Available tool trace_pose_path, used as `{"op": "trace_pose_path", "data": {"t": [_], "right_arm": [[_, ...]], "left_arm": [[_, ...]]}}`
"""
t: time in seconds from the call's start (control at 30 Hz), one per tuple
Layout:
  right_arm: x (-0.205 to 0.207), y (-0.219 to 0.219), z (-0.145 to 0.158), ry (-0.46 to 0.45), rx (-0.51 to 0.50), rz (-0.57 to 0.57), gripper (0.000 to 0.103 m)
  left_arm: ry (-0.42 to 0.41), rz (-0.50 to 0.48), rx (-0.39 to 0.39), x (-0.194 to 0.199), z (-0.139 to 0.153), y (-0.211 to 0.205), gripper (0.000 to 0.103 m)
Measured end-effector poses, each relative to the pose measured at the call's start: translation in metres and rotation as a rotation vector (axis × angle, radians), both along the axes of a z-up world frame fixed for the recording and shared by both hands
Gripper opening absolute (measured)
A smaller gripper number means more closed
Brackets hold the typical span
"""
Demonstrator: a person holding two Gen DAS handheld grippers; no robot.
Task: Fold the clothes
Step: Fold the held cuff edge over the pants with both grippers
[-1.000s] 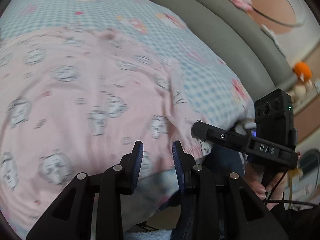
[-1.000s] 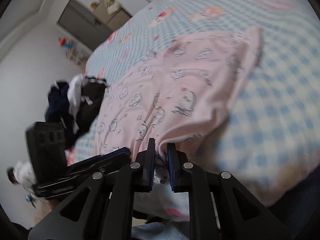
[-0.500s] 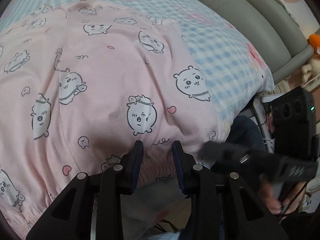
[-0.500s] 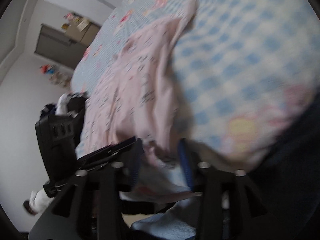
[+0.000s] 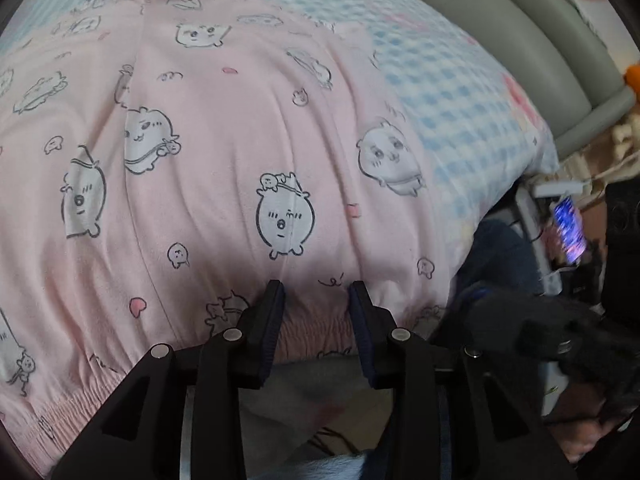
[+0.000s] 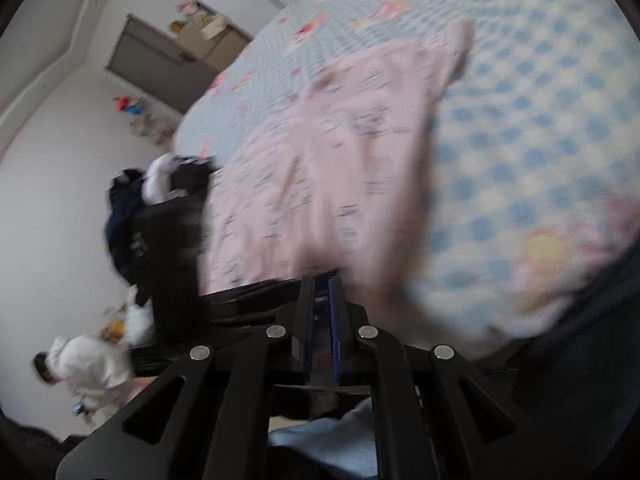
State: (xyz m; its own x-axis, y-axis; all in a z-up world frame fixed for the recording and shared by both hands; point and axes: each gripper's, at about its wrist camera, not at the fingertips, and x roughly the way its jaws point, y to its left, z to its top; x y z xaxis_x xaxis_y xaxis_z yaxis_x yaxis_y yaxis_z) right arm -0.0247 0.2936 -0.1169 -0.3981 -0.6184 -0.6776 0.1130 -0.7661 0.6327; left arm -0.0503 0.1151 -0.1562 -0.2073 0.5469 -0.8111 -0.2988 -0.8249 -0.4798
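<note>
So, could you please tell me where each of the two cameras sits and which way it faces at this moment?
Left wrist: rides the left gripper, looking down its open fingers at the pink pyjama garment on the checked bedsheet; the elastic waistband lies between the fingers, and the blurred right gripper shows at lower right.
Right wrist: rides the right gripper, jaws nearly together, facing across the bed toward a dark clothes pile and the wall.
Shared: the garment, the bedsheet, each other's gripper.

Soft, even indoor light, no glare. The left wrist view is fairly sharp on the pink pyjama bottoms, blurred at far right. The right wrist view is smeared by motion blur throughout. Both bend strongly at the edges, with dark vignetted corners.
</note>
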Motion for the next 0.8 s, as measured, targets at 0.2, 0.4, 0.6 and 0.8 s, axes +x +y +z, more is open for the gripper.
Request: {"op": "trace_pose_path", "data": {"t": [0.2,0.4,0.6,0.8], "right_arm": [[0.009,0.02,0.007,0.02,0.062,-0.112,0.014],[-0.001,0.034,-0.028,-0.136,0.189,-0.153,0.017],[-0.005,0.013,-0.035,-0.102,0.094,-0.087,0.017],[-0.019,0.013,-0.032,-0.044,-0.071,-0.081,0.017]], "left_arm": [[0.048,0.012,0.053,0.01,0.017,-0.019,0.036],[0.072,-0.022,0.142,0.015,0.034,-0.01,0.034],[0.035,-0.051,0.194,0.009,0.039,0.0,0.035],[0.135,-0.085,0.068,0.015,0.05,-0.01,0.038]]}}
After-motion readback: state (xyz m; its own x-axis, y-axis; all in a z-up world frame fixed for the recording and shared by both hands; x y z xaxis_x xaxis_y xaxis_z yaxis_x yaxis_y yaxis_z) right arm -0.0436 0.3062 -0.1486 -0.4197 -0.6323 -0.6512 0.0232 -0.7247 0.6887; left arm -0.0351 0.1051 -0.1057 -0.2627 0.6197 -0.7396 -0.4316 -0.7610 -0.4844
